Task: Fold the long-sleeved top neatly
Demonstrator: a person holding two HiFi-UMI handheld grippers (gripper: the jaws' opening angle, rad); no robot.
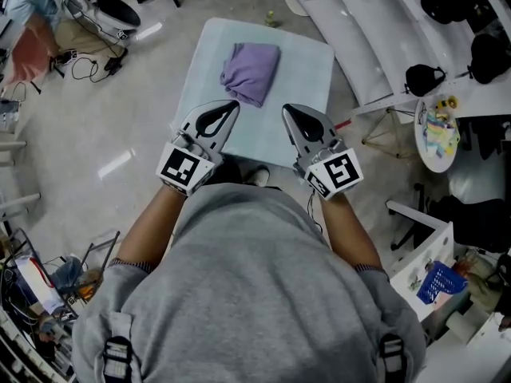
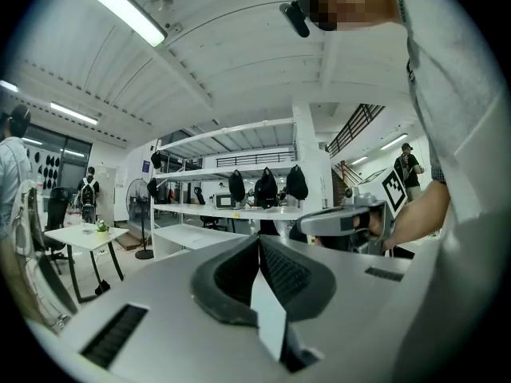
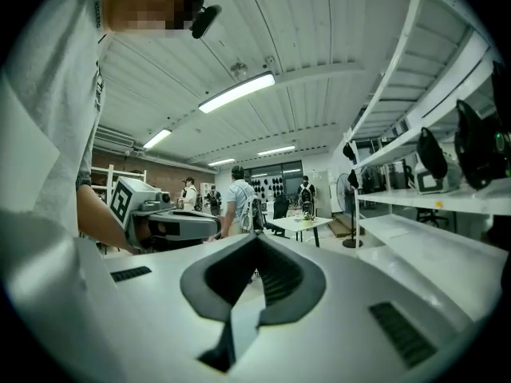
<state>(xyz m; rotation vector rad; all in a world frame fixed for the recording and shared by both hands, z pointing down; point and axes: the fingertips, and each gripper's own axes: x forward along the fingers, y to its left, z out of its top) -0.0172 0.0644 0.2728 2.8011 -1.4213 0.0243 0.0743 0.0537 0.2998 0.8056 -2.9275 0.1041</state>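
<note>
Lying ahead of left claw [image 1: 230, 105]: top [image 1: 251, 72]

Small table [image 1: 307, 94], pale blue surface (corners rounded), stood on a glossy grey floor [image 1: 120, 118]. One thing lay on it: a purple top [image 1: 251, 72], folded into a compact bundle, lying around mid-width and toward the far edge.

a pale table [image 1: 307, 70] stands on grey floor [image 1: 120, 150]. right of it a round tray [image 1: 423, 154] holds coloured bits; nearer, a blue basket [image 1: 441, 282]. black cables [image 1: 88, 66] lie far left. in the left gripper view, a fan [image 2: 136, 196] stands left of white shelves [image 2: 231, 211].
</note>
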